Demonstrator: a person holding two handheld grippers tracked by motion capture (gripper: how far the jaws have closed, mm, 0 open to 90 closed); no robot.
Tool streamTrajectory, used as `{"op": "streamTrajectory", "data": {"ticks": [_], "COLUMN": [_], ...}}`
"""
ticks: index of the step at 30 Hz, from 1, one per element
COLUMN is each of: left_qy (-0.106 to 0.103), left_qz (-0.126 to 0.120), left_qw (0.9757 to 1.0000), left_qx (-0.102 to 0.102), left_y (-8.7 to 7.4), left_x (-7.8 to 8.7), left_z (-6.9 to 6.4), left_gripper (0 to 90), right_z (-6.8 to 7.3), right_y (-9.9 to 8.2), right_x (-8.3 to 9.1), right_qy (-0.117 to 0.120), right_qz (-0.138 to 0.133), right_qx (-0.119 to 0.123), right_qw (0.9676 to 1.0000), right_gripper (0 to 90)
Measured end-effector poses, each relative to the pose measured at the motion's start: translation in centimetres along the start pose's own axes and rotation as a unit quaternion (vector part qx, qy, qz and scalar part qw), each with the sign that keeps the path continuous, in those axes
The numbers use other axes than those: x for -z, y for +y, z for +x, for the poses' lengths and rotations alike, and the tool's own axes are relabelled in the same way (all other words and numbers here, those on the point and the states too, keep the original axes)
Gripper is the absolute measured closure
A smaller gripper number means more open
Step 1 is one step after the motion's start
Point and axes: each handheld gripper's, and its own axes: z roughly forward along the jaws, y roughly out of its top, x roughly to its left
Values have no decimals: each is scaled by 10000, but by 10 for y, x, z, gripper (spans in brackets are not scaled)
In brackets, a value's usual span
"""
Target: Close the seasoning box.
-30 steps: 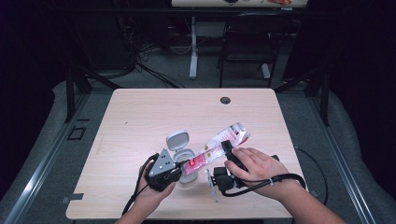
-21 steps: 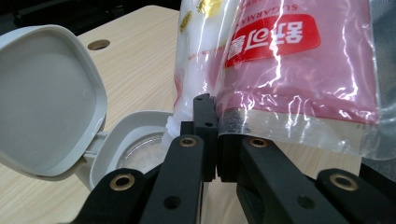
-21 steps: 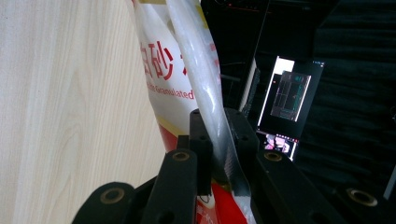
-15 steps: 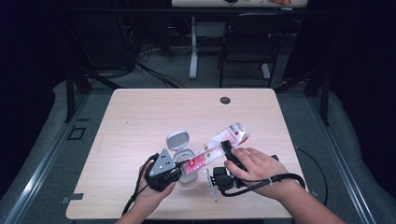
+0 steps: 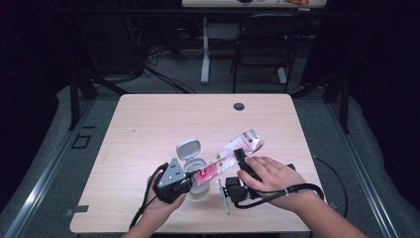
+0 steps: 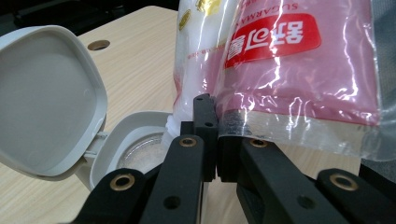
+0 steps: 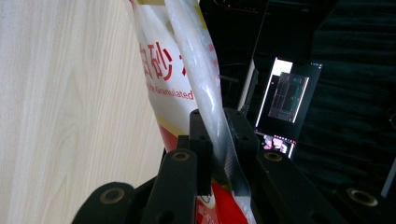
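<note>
A wooden table (image 5: pixel 148 129) carries an open-lidded container (image 5: pixel 194 166).

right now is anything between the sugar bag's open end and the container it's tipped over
Nothing visible. The sugar bag is clamped by the left gripper and right gripper, its low corner directly above the container. The lid is swung back, clear of the mouth.

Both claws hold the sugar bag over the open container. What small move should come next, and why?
Probably tip the bag's far end a little higher. The left claw pinches the sugar bag at its low corner above the container, whose lid stands open, and sugar already lies inside.
</note>
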Motion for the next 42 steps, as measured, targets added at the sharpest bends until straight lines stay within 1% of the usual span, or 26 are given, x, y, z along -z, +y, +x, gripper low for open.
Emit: {"op": "streamTrajectory", "data": {"ticks": [5, 14, 16, 18, 26, 28, 33, 36, 42], "left_qy": [6, -1, -6, -10, -3, -5, -4, -6, -5], "left_qz": [-2, -20, -28, -38, -21, -35, -33, -27, -24], "left_qw": [10000, 10000, 10000, 10000, 10000, 10000, 10000, 10000, 10000], "left_qx": [-9, -15, -12, -13, -25, -20, -30, -24, -24], "left_y": [1, 1, 1, 1, 1, 1, 1, 1, 1], "left_x": [1, 1, 1, 1, 2, 1, 1, 1, 1], "left_z": [-1, -1, -1, -2, -1, -1, -1, -2, -2], "left_gripper": [895, 895, 895, 895, 895, 895, 895, 895, 895], "right_z": [-2, -4, -4, -5, -4, -5, -5, -6, -6], "right_y": [0, 1, 1, 1, 1, 2, 2, 2, 2], "right_x": [1, 2, 2, 3, 2, 3, 2, 3, 4], "right_qy": [-12, 6, -26, -53, -53, -47, -58, -51, -44], "right_qz": [47, 21, 1, 38, -30, -2, -34, 9, -9], "right_qx": [52, 67, 61, 93, 19, 61, 8, 53, 50], "right_qw": [10000, 10000, 10000, 9999, 10000, 10000, 10000, 10000, 10000], "right_gripper": [827, 836, 836, 837, 839, 840, 841, 842, 843]}}
